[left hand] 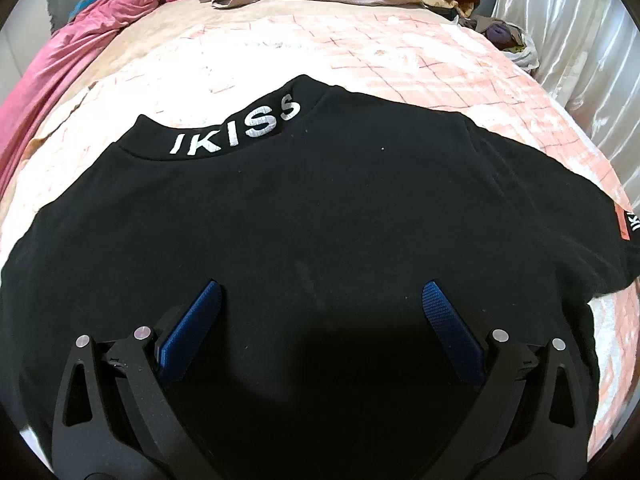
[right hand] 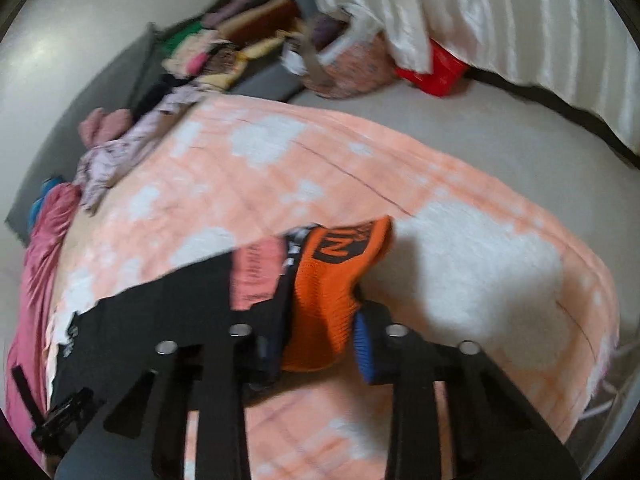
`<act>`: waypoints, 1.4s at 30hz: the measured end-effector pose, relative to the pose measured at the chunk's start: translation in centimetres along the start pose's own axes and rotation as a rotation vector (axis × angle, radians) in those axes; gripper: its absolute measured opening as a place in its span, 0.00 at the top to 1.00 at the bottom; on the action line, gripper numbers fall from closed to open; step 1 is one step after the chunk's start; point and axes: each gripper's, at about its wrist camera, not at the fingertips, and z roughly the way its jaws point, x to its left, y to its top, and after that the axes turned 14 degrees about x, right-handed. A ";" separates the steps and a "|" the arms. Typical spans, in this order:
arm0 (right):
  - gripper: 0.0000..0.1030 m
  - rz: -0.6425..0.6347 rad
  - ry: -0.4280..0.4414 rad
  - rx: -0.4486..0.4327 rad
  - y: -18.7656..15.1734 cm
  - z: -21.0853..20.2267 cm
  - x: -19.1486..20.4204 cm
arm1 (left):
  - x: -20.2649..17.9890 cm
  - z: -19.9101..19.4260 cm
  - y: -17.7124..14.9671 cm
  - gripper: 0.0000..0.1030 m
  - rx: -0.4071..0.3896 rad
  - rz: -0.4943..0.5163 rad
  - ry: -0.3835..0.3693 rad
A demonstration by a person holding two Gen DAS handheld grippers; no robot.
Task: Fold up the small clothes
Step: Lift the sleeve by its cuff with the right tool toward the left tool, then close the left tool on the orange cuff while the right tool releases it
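A black shirt [left hand: 320,208] lies flat on the bed [left hand: 400,64], collar pointing away from me. My left gripper [left hand: 320,292] hovers with jaws spread; my right gripper [right hand: 320,336] pinches its orange cuff [right hand: 332,280].

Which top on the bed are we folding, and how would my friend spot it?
Look at the big bed with the peach and white checked cover. Messy clothes are heaped at its far end, but the black top lies spread flat by itself at the near end, under the left tongs. Only it has white letters printed along its collar.
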 end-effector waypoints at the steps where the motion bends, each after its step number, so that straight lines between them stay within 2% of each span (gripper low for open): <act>1: 0.79 -0.017 0.019 -0.011 0.1 -0.3 0.7 | 0.1 -0.2 -0.1 0.08 -0.004 -0.002 -0.008; 8: 0.81 -0.189 0.195 -0.064 0.5 -3.8 8.0 | 1.4 -2.7 -0.5 0.08 -0.037 -0.028 -0.042; 14: 0.81 -0.305 0.308 -0.066 0.7 -5.9 14.3 | 3.0 -5.0 -1.0 0.08 -0.059 -0.048 -0.053; 19: 0.82 -0.414 0.406 -0.034 0.2 -6.9 20.6 | 5.7 -7.1 -1.4 0.08 -0.105 -0.107 -0.107; 20: 0.83 -0.435 0.423 -0.026 -0.1 -7.0 21.7 | 6.4 -7.6 -1.5 0.08 -0.115 -0.124 -0.111; 22: 0.91 -0.487 0.461 -0.003 -0.8 -6.9 24.7 | 7.7 -8.3 -1.6 0.08 -0.127 -0.158 -0.114; 24: 0.91 -0.553 0.469 0.027 -2.0 -6.3 27.8 | 8.9 -8.7 -1.8 0.08 -0.135 -0.189 -0.113; 26: 0.91 -0.621 0.438 0.062 -3.4 -4.8 30.4 | 10.2 -9.0 -2.0 0.08 -0.144 -0.223 -0.118; 33: 0.91 -0.761 0.418 0.236 -10.1 1.3 35.7 | 13.0 -8.3 -2.9 0.08 -0.126 -0.278 -0.184; 35: 0.85 -0.790 0.410 0.270 -11.8 2.8 36.6 | 13.6 -7.8 -3.2 0.08 -0.114 -0.302 -0.213; 37: 0.75 -0.804 0.420 0.320 -13.2 4.2 36.7 | 13.9 -7.3 -3.4 0.08 -0.106 -0.317 -0.236; 38: 0.69 -0.799 0.422 0.326 -13.4 4.2 36.5 | 13.9 -7.2 -3.5 0.08 -0.104 -0.316 -0.250; 42: 0.60 -0.743 0.450 0.301 -12.7 3.5 34.4 | 13.3 -6.2 -3.5 0.08 -0.080 -0.299 -0.317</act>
